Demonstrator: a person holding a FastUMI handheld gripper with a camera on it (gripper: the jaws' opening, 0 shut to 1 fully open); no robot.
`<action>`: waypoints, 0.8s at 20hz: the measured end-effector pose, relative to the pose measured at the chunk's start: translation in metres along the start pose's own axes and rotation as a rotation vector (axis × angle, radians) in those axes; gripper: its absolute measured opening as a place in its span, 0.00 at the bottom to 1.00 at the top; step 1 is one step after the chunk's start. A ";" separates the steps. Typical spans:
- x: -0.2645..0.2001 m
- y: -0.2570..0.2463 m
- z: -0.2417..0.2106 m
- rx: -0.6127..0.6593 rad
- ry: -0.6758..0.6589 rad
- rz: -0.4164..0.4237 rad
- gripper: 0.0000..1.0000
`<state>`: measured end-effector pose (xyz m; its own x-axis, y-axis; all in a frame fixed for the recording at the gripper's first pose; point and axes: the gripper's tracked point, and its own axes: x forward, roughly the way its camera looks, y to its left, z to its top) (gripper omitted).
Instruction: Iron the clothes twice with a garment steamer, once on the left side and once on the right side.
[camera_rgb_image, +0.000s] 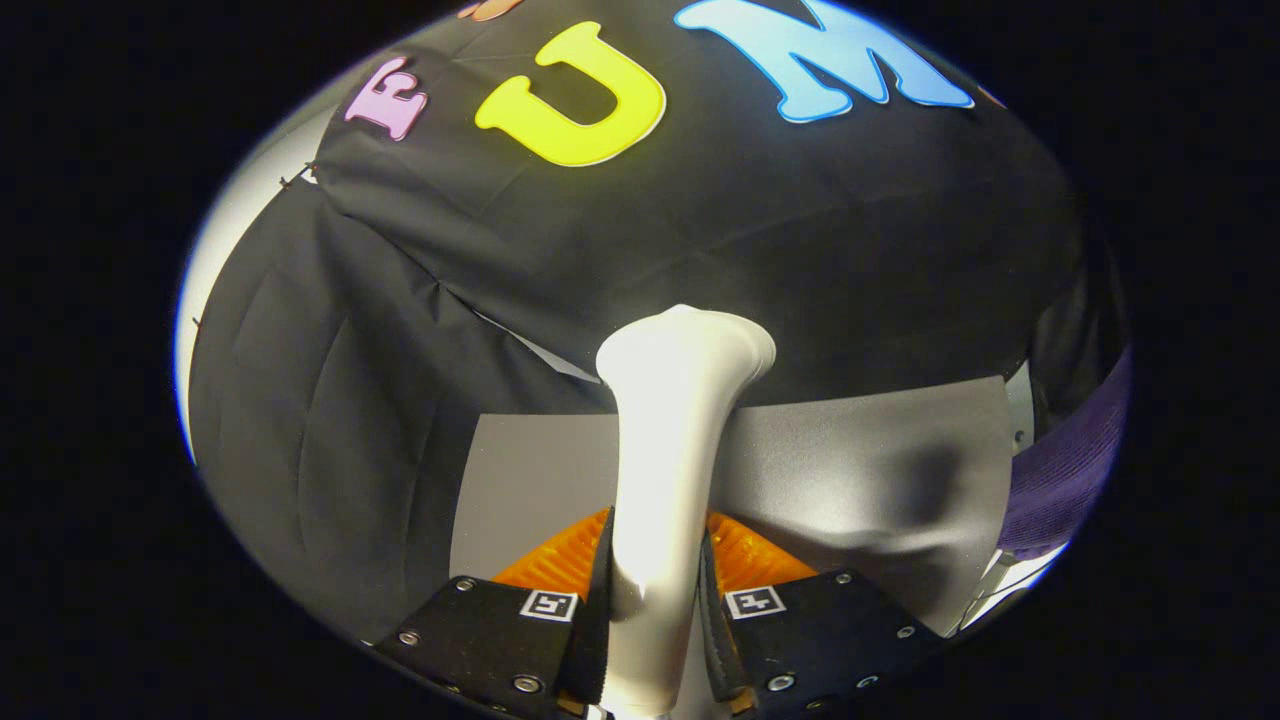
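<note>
1. Right now the tongs (655, 600) are closed on the garment steamer (668, 450), with one finger pressed against each side of its handle.
2. That steamer is a smooth, glossy, cream-white thing. Its handle rises straight up from between the two fingers and widens at the top into a flared head with rounded edges.
3. Light glints along the left side of the handle, while the right side is in soft shade. No cord or button can be made out on the part facing the camera.
4. Just behind the fingers, on either side of the handle, a ribbed orange piece (560, 562) spreads out like a fan.
5. Beyond the steamer lies a grey surface (860, 470). The steamer's shadow falls across it as a dark blot to the right of the handle.
6. The steamer's head reaches past the far edge of that surface and stands against the black cloth wall (700, 220) of the booth.
7. Another black cloth panel (320, 420) hangs to the left, its folds running downward along the left edge of the surface.
8. A purple garment (1070, 470) shows at the right edge of the surface, well apart from the steamer and only partly visible.
</note>
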<state>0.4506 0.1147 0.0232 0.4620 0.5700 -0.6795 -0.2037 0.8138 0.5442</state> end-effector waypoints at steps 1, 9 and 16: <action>-0.013 0.003 -0.007 -0.024 -0.017 -0.009 0.39; -0.101 0.005 -0.033 -0.095 -0.258 -0.069 0.34; -0.183 0.004 -0.091 -0.130 -0.379 -0.063 0.34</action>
<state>0.2870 0.0242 0.1051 0.7577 0.4559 -0.4670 -0.2608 0.8674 0.4238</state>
